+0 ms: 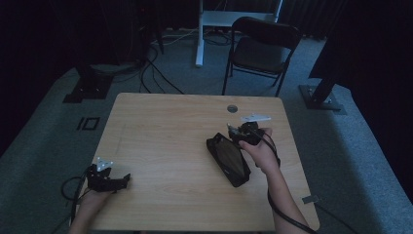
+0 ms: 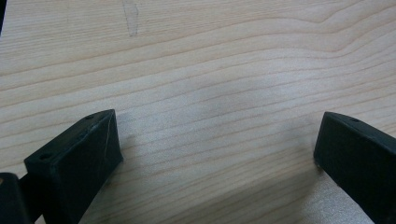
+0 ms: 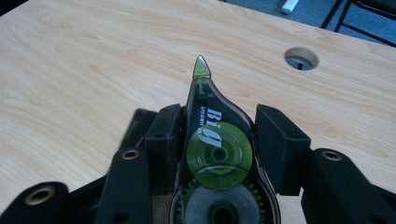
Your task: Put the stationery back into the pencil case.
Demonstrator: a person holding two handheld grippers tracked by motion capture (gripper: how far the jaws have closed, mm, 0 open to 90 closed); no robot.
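The right gripper (image 3: 219, 140) grasps a correction tape dispenser (image 3: 217, 158), its jaws pressed against the two flat sides of the clear, teardrop-shaped body. The green tip points away from the gripper, out over the wooden table (image 1: 160, 146), and a green reel shows through the casing under the printed lettering. In the high view the right gripper (image 1: 233, 130) sits in the person's right hand (image 1: 258, 148) toward the table's far right part, just above a black pouch (image 1: 228, 159) that lies slanted on the wood. A round cable hole (image 1: 232, 108) lies in the tabletop beyond it. The left gripper (image 1: 127, 178) rests near the table's near left corner, well apart from the pouch; its jaws stand wide and released, with bare wood grain between them. A folding chair (image 1: 260, 48) stands on the carpet behind the table.
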